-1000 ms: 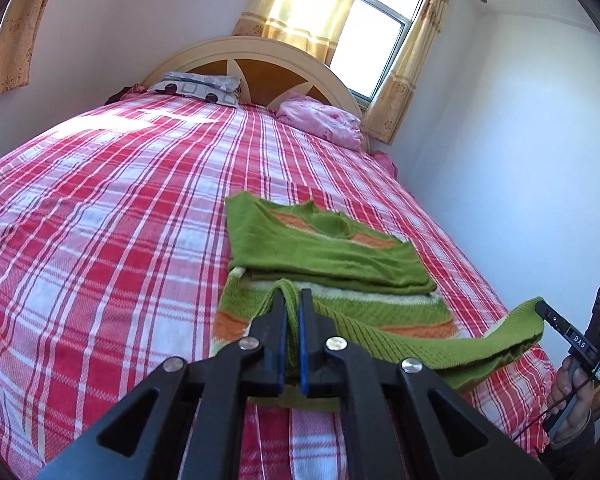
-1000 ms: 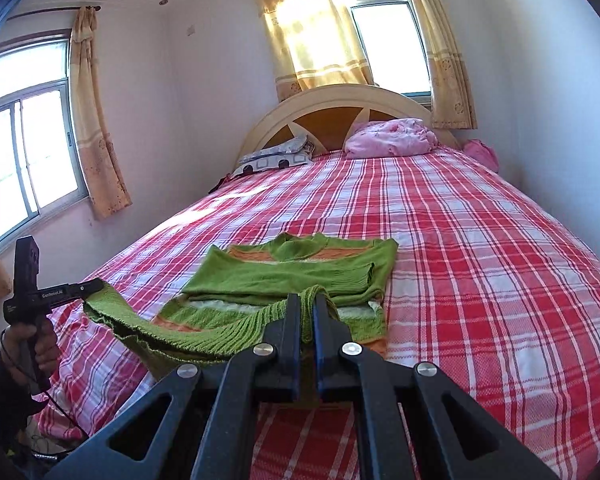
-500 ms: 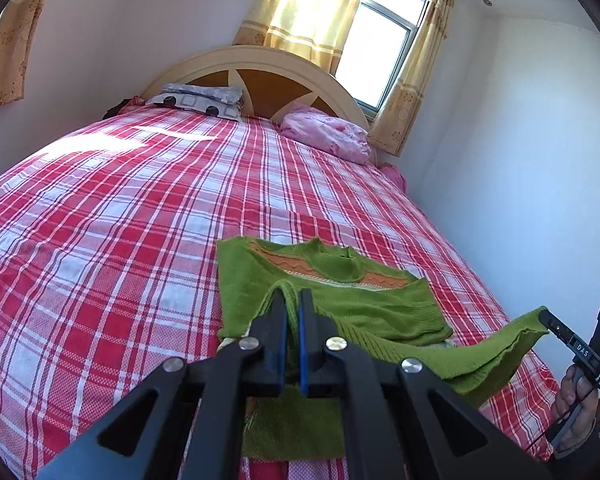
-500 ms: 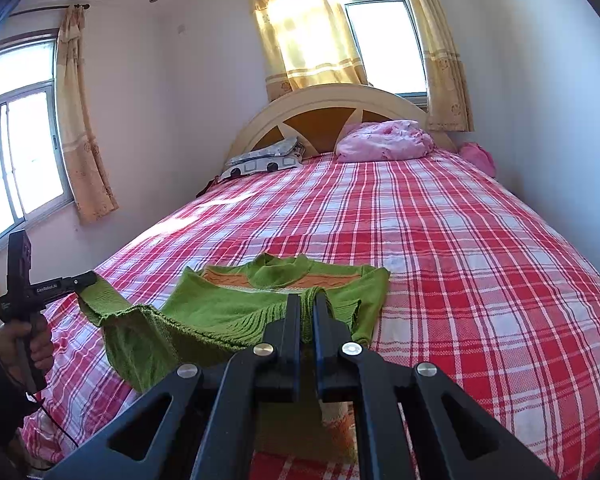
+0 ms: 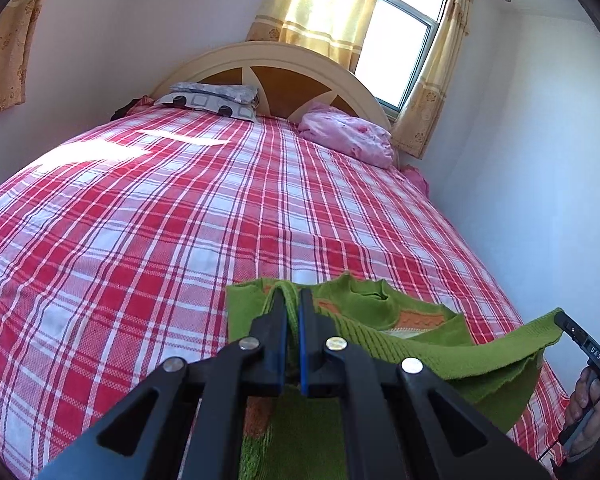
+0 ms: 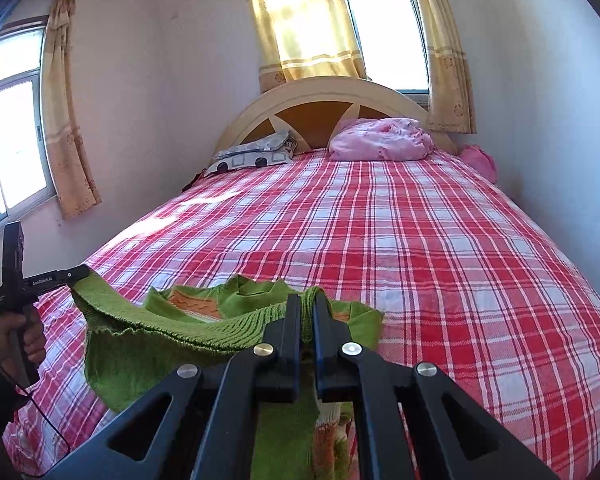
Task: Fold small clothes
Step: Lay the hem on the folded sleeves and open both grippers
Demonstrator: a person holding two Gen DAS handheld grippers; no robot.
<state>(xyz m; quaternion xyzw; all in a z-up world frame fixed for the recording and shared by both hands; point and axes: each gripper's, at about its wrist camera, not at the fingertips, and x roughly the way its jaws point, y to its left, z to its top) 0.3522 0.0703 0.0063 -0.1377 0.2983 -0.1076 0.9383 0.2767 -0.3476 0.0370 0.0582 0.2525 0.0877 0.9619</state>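
We hold both grippers out over the near end of the bed, each pointing forward and tilted somewhat downward. The left gripper (image 5: 291, 300) has its jaws pinched shut on the ribbed hem of the green sweater (image 5: 496, 354), and the right gripper (image 6: 307, 304) is closed the same way on the other end of that hem. Between the two, the hem hangs lifted as a taut band above the rest of the garment. In the right wrist view our left hand (image 6: 18, 340) wraps the handle at the frame's left edge; in the left wrist view our right hand (image 5: 588, 404) shows at the far right. The sweater's collar and orange-patterned chest lie flat on the red and white plaid bedspread (image 5: 148, 216), close in front of the fingertips. At the head of the bed stand a cream arched headboard (image 6: 324, 96), a grey patterned pillow (image 6: 256, 154) and a pink bundle (image 6: 382, 140). Yellow curtains (image 6: 304, 24) hang at the bright window behind.
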